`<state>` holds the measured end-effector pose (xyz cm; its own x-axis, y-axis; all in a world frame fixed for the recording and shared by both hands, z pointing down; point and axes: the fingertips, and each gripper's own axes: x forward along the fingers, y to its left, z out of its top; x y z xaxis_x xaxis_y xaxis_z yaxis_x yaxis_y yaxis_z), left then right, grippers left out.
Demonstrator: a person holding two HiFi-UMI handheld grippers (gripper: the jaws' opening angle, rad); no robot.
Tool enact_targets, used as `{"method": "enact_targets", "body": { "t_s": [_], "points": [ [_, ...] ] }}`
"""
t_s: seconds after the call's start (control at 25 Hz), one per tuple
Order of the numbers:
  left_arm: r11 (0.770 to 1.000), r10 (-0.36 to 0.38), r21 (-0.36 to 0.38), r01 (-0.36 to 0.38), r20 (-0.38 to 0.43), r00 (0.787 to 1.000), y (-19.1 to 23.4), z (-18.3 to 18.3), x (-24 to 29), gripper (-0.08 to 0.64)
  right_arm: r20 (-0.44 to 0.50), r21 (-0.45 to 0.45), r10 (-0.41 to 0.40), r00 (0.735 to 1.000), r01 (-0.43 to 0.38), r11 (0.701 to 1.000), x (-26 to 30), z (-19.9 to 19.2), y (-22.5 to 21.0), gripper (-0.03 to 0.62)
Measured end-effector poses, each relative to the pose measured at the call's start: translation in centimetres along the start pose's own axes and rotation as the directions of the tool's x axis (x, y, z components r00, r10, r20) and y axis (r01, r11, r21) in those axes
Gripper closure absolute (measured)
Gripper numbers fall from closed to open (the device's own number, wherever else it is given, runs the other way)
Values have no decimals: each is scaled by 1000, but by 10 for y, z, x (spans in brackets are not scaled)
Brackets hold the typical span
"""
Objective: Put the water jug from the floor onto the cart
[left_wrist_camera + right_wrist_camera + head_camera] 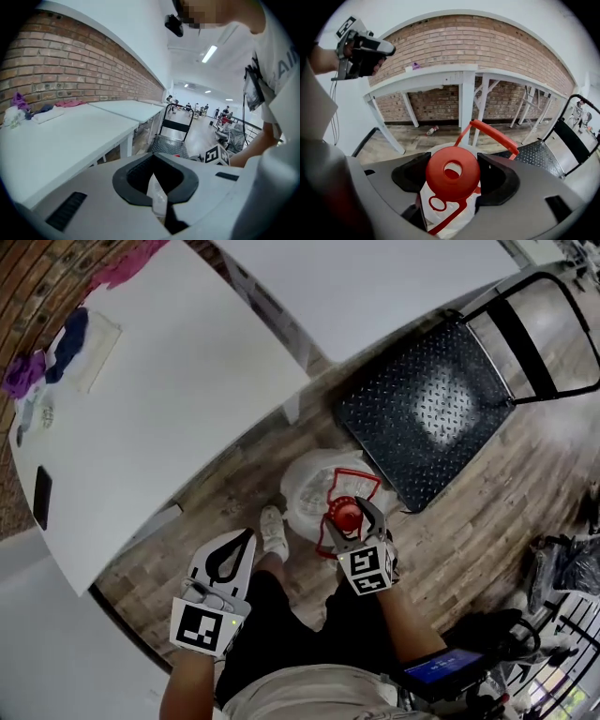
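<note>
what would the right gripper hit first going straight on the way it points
the water jug: its red cap sits between the right gripper's jaws, which seem closed on it

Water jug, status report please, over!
Right gripper clamped on water jug, at red cap. Left gripper shut, empty. Cart right beside jug, nothing between.

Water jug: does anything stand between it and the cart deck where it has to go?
Nothing visible does. The water jug is right beside the cart, whose black deck is bare. The right claw grips its red cap.
</note>
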<state>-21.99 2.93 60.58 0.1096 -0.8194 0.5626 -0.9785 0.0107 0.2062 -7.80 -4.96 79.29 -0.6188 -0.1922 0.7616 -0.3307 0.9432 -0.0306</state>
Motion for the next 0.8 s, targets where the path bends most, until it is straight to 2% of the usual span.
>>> {"method": "enact_targets", "body": {
  "t_s": [0.16, 0.44, 0.6, 0.8],
  "points": [
    [992, -104, 79, 98, 68, 992, -14, 53, 8, 558, 12, 106, -112, 994, 111, 988, -63, 37, -23, 278],
    [952, -252, 215, 220, 139, 958, -38, 136, 6, 558, 9, 227, -294, 956, 285, 931, -172, 90, -52, 278],
    [931, -315, 245, 271, 167, 934, -57, 174, 3, 558, 5, 302, -346, 938, 328, 895, -218, 100, -84, 278],
    [895, -398, 282, 344, 163, 903, -81, 202, 10, 559, 0, 371, -384, 923, 357, 858, -255, 101, -125, 279]
  ]
}}
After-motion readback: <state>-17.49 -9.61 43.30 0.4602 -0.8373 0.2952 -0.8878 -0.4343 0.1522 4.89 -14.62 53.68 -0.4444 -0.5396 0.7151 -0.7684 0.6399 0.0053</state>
